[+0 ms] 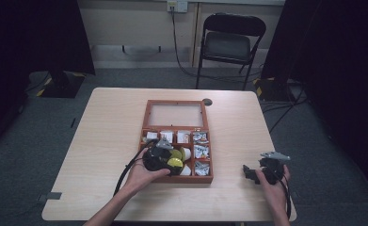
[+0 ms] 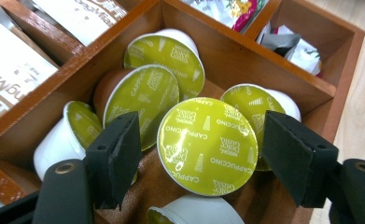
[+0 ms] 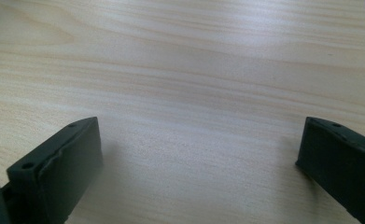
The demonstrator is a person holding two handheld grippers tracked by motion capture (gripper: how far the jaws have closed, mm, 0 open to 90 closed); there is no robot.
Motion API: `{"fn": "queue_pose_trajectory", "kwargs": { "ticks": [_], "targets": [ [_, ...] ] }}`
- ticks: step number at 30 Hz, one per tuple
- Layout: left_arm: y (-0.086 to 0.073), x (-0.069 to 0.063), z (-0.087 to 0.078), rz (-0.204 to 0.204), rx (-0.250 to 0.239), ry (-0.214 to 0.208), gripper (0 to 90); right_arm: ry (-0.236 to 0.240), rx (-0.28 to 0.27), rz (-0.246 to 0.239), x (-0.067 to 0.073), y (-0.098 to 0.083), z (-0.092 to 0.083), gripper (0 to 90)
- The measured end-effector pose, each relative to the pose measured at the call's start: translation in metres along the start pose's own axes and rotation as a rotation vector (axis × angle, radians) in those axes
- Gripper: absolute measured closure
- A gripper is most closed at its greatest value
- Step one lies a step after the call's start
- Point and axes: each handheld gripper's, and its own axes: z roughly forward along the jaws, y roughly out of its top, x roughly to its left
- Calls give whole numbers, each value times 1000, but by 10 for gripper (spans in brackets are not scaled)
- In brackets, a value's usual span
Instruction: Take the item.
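Pale wood grain runs across the table, with dark floor and a folding chair behind it. Between the jaws of the left gripper a green-lidded capsule stands tilted on its edge, a clear gap on each side, so neither pad presses it. That capsule sits in the front compartment of the wooden box, among other green capsules that lean on one another; one at the bottom edge is cut off. The left hand reaches in from the box's near left corner, gripper angled down into it. Compartments beside hold white sachets and crumpled packets, whose print is only partly readable. The box's glass lid lies open behind it. The right gripper rests well apart near the table's right edge, jaws wide over bare wood, held in the right hand.
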Motion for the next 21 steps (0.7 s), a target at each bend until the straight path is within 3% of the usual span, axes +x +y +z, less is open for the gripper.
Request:
{"fn": "queue_pose_trajectory", "kwargs": {
  "ticks": [6, 13, 21],
  "targets": [
    [1, 1, 3, 6, 37, -17, 285, 0, 0, 0, 0, 0, 0, 0],
    [2, -1, 7, 33, 90, -9, 291, -1, 1, 2, 0, 0, 0, 0],
    [4, 0, 11, 31, 128, -11, 316, -1, 0, 1, 0, 0, 0, 0]
  ]
}}
